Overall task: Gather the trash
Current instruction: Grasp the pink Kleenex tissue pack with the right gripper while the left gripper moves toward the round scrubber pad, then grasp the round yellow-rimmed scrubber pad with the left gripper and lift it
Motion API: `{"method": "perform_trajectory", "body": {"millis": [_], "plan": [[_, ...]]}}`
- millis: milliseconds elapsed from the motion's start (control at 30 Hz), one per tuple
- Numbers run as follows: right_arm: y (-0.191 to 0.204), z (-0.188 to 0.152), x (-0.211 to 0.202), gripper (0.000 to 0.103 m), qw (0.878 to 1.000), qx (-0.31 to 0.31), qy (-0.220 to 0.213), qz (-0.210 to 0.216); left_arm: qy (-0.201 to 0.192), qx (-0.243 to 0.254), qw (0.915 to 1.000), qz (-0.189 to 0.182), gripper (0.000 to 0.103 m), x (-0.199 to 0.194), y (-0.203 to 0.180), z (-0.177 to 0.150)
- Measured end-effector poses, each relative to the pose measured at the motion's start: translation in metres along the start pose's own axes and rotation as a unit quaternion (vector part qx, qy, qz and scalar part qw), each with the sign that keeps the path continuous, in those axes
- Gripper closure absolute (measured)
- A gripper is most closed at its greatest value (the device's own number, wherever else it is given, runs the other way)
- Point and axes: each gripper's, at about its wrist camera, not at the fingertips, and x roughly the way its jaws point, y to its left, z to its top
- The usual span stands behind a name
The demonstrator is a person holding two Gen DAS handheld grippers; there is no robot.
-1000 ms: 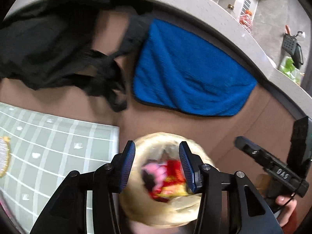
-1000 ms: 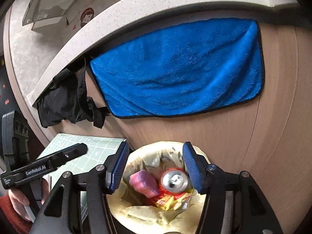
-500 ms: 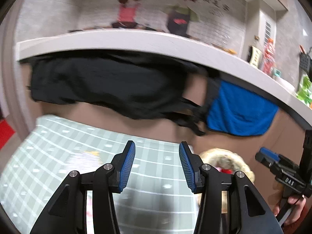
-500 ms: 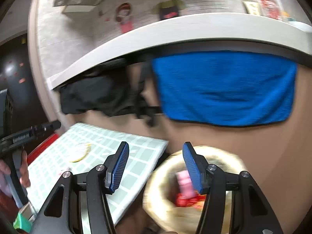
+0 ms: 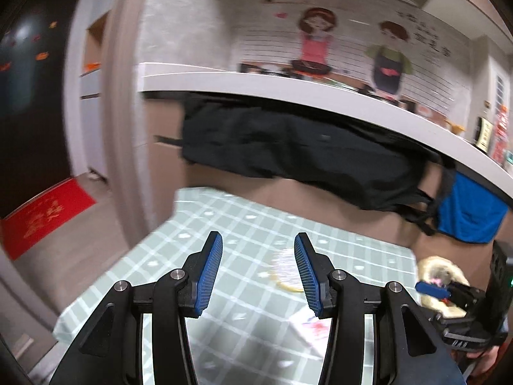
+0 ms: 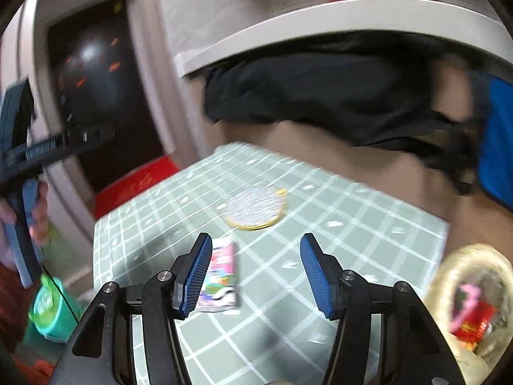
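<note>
Grippers both swung off the bin toward the table since a second ago: left gripper [image 5: 255, 269] and right gripper [image 6: 255, 276] gape empty. Pink wrapper [image 6: 219, 276] lies by right's left finger, round lid [image 6: 255, 208] beyond, trash bin [image 6: 461, 276] beside the table [image 6: 368, 224]; next pickup likely.

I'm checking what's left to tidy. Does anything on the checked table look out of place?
Yes. A colourful wrapper lies flat on the checked table, and a round white disc with a yellow rim sits beyond it. Both are loose, outside the lined trash bin beside the table.

Colourful wrapper [image 6: 220, 278] lies flat near round foil lid [image 6: 255, 208].
</note>
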Motion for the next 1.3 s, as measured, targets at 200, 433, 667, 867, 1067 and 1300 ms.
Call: {"method": "perform_trajectory", "body": {"millis": [200,433,667,867,1067,1300], "plan": [[0.040,-0.015,0.066,0.048,0.996,-0.043,0.073,0.004,0.009,-0.038,0.9991,0.015,0.055,0.001,0.063,-0.021],[0.051,-0.032,0.104,0.048,0.990,-0.075,0.113,-0.031,0.048,-0.067,0.9964,-0.019,0.055,0.036,0.084,-0.051],[0.035,-0.039,0.114,0.056,0.988,-0.057,0.142,-0.005,0.101,-0.079,0.9885,-0.080,0.055,0.097,0.056,-0.058],[0.000,-0.027,0.085,0.062,0.997,-0.012,0.078,-0.010,0.165,-0.083,0.9737,-0.134,0.055,0.172,0.018,-0.055],[-0.035,-0.008,0.102,0.062,0.995,0.041,0.084,-0.029,0.217,-0.128,0.9578,-0.139,0.055,0.250,0.001,-0.052],[-0.050,-0.012,0.124,0.062,0.992,0.055,0.114,-0.022,0.234,-0.149,0.9502,-0.141,0.055,0.285,-0.002,-0.057]]}}
